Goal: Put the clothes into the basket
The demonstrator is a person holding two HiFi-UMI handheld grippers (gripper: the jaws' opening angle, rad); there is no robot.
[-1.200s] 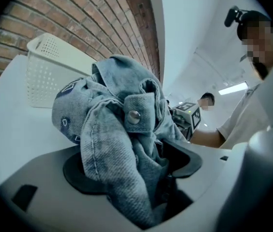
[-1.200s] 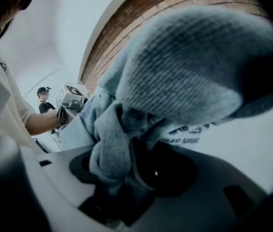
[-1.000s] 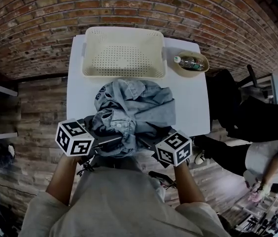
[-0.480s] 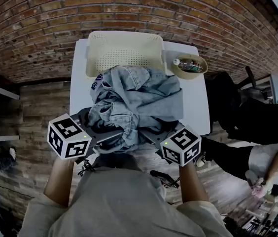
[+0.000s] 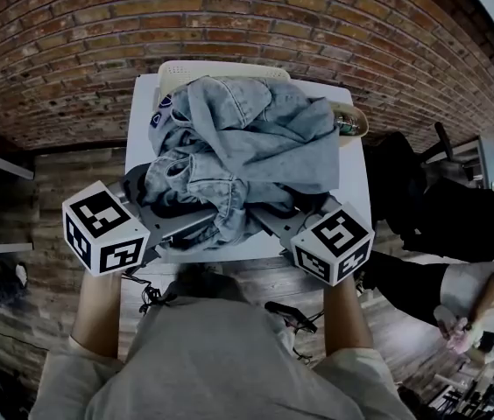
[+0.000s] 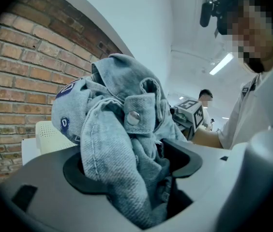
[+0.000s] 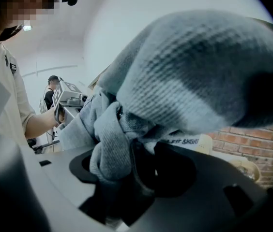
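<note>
Clothes bundle (image 5: 247,151) update: both sets of fingers are clamped on it. The left gripper (image 6: 131,173) has its fingers closed on a thick fold of the light denim jacket (image 6: 112,129), with cloth stuffed right down between them and a metal snap button (image 6: 134,116) sitting just above the grip. The right gripper (image 7: 127,173) has its fingers pinched on a fold of grey, knit-looking cloth with something dark tucked in beside it. Can't tell if that's the jacket's lining or a separate piece.

From the head view, the left gripper grabs the bundle at roughly 7 o'clock and the right one at roughly 5 o'clock, with the marker cubes (image 5: 102,230) further out at the near corners. The bundle is held up off the white table (image 5: 139,121), bunched between the two grippers and spreading away from the person.

It covers nearly all of the cream basket (image 5: 221,66), so only the far rim peeks out at 12 o'clock. At about 2 o'clock from the bundle, the edge of a tan bowl (image 5: 361,122) shows on the table. The person's bare forearms run back from the cubes toward 6 o'clock.
</note>
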